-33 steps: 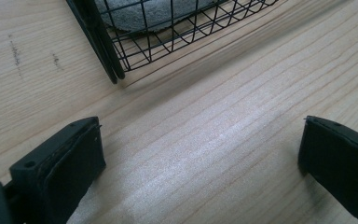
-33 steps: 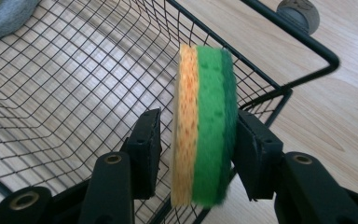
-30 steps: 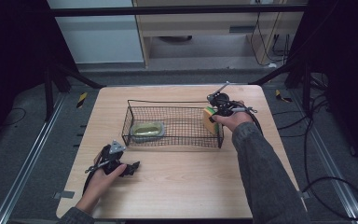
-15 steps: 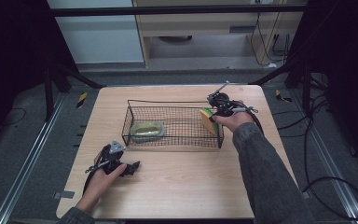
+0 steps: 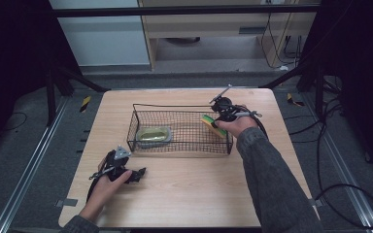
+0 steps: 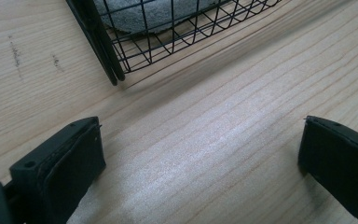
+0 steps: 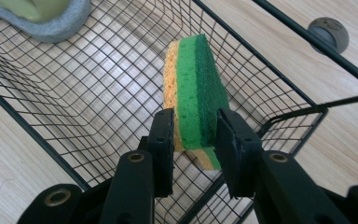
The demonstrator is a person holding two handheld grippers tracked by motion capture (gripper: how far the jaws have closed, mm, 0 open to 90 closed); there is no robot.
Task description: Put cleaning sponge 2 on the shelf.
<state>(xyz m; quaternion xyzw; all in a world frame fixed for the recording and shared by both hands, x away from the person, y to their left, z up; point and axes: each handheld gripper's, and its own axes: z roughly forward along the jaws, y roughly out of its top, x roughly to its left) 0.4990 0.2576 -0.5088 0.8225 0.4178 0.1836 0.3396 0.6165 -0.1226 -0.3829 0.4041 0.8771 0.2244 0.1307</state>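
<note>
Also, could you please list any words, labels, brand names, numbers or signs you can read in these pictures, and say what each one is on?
None: there is no readable text.
The sponge, held in the right gripper, is plain yellow and green.
The wire basket, the grey dish inside it and the wooden table carry no print.
The left gripper shows bare black jaws.

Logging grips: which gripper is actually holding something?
The right gripper: its fingers clamp the sponge over the basket. The left gripper is open above bare table.
</note>
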